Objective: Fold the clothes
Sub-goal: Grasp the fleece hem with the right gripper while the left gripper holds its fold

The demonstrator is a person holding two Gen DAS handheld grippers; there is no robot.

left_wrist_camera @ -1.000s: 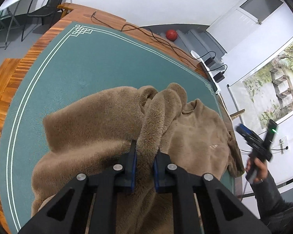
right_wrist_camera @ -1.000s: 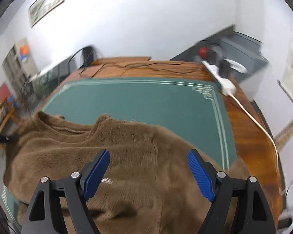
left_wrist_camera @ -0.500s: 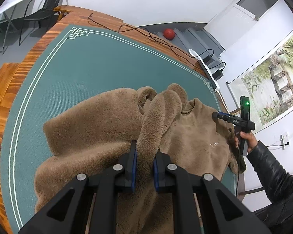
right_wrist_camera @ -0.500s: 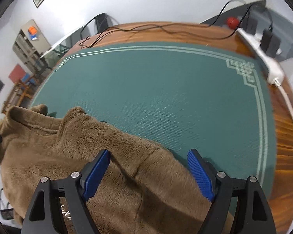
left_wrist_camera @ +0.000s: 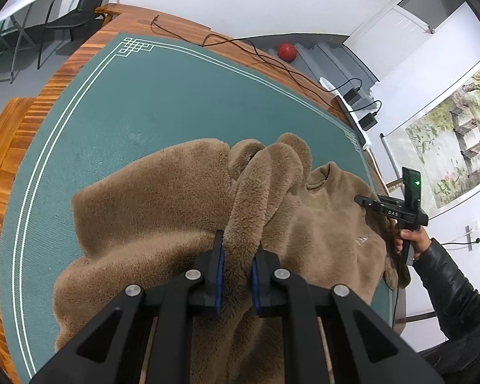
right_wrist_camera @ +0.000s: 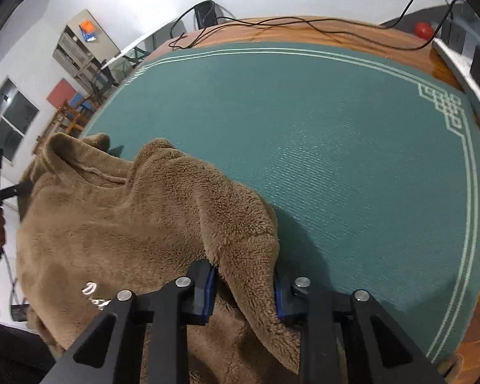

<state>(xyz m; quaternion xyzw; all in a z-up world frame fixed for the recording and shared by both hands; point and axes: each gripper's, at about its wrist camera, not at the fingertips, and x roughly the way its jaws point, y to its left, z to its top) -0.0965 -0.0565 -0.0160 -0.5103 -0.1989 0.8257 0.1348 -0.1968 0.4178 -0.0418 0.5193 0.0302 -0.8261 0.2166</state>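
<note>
A brown fleece sweater (left_wrist_camera: 150, 204) lies rumpled on the green mat (left_wrist_camera: 176, 96), collar toward the right. My left gripper (left_wrist_camera: 236, 249) is shut on a thick raised fold of it. In the right wrist view the sweater (right_wrist_camera: 112, 224) fills the lower left, white lettering showing near the bottom. My right gripper (right_wrist_camera: 244, 272) is shut on a fold at the sweater's edge beside the bare mat (right_wrist_camera: 336, 128). The left wrist view shows the right gripper (left_wrist_camera: 390, 211) from the side at the sweater's far right, held by a hand (left_wrist_camera: 409, 240).
The mat covers a wooden table (left_wrist_camera: 25, 118). A white power strip (left_wrist_camera: 345, 102) with plugged adapters and black cables (left_wrist_camera: 240, 48) lies along the far edge. A red ball (left_wrist_camera: 287, 52) and a black chair (left_wrist_camera: 76, 9) stand beyond the table.
My right gripper came down from above the sweater to its edge and closed from wide open onto a fold. The left gripper kept its hold and barely moved.
</note>
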